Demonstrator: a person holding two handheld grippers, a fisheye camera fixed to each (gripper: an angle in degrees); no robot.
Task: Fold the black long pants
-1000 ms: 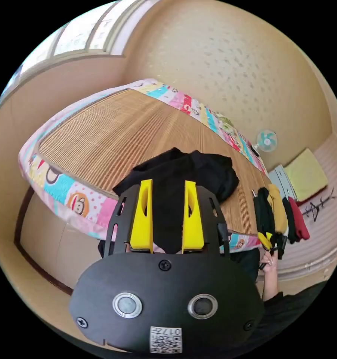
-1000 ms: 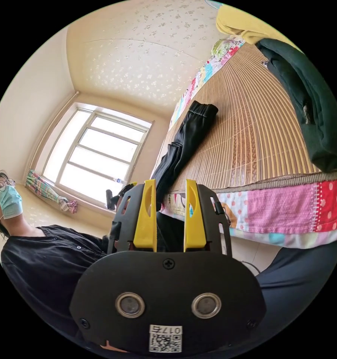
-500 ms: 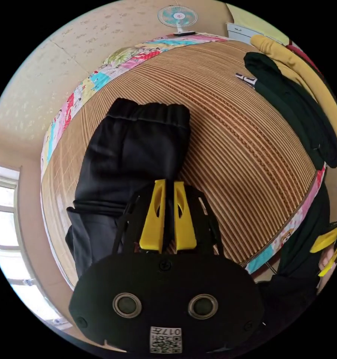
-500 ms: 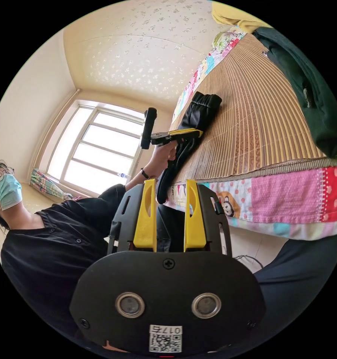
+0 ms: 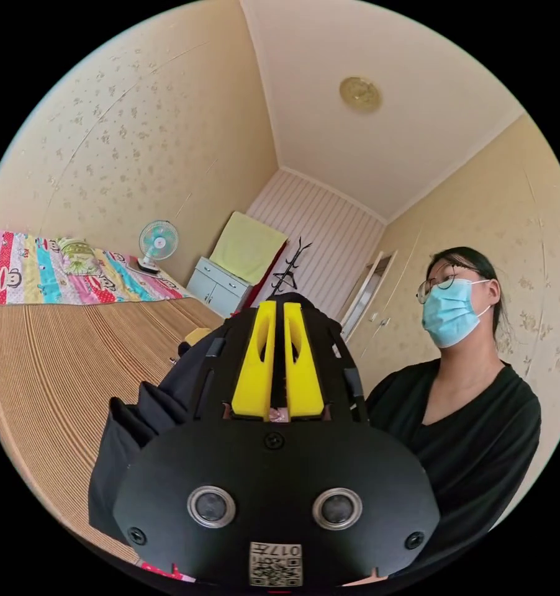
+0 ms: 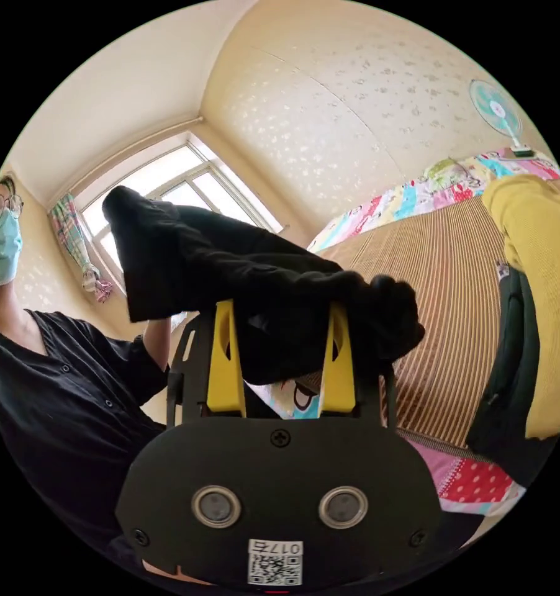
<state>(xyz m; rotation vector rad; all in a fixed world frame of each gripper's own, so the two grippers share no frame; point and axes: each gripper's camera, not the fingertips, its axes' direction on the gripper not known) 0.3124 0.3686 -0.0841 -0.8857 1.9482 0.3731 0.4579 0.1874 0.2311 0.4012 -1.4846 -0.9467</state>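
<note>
The black long pants (image 6: 243, 261), a folded bundle, hang in the air above the bed's edge. My right gripper (image 6: 281, 310) is open wide, and the lower part of the bundle sits between its yellow jaws. A hand (image 6: 158, 332) shows under the bundle's left end. In the left gripper view my left gripper (image 5: 279, 310) has its jaws almost together on dark cloth, and the black pants (image 5: 137, 422) drape down around its left side.
A woven mat (image 6: 454, 279) covers the bed, edged by a patterned quilt (image 6: 472, 481). A yellow garment (image 6: 534, 230) and a dark green one (image 6: 510, 347) lie at its right. A fan (image 5: 158, 239), a cabinet (image 5: 221, 288) and the person (image 5: 472, 422) stand nearby.
The left gripper, shut on the pants, has lifted them off the mat. The right gripper's jaws have spread wider, and the bundle now sits between them.
</note>
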